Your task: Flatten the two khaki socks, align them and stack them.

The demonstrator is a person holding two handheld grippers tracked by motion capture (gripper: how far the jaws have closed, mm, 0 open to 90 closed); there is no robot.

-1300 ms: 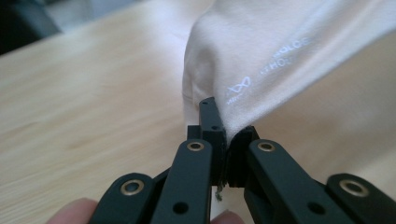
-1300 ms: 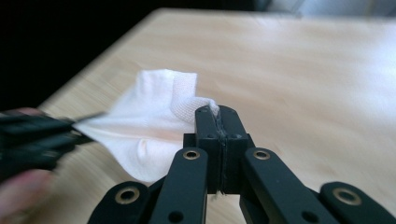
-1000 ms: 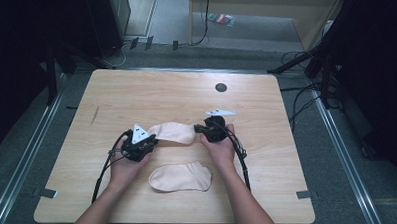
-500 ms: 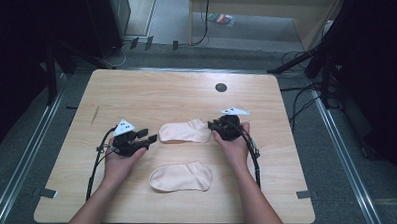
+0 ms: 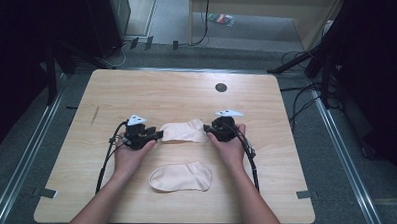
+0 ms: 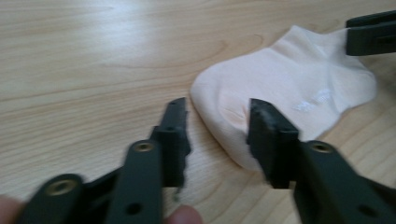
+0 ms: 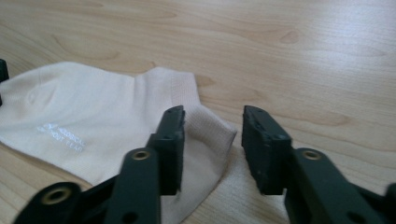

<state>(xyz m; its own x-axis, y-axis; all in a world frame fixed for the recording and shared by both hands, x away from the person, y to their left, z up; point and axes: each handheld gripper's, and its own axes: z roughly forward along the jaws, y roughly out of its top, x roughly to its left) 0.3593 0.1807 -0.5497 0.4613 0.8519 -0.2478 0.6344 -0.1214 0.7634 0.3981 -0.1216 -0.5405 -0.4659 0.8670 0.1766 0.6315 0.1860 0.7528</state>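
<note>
- Far sock [image 5: 183, 131] flat mid-frame on bench [image 5: 186, 92]; near sock [image 5: 181, 176] below.
- Left tool [image 5: 157, 135] released at toe, just closing.
- Right tool [image 5: 207, 128] released at cuff, just opening.
- Straddle each edge before clenching.

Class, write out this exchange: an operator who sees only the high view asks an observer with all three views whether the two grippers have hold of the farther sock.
Operator: Is the left gripper clamped on the farther sock?
Observer: No. Its jaws have just been closing, but they stand apart. The sock's rounded toe end lies between them, unpressed.
Operator: And the right gripper?
Observer: Its jaws have just been opening. The cuff corner lies between them, and nothing pinches it.
Operator: Any marking on that sock?
Observer: Yes, small white lettering on its side.
</note>
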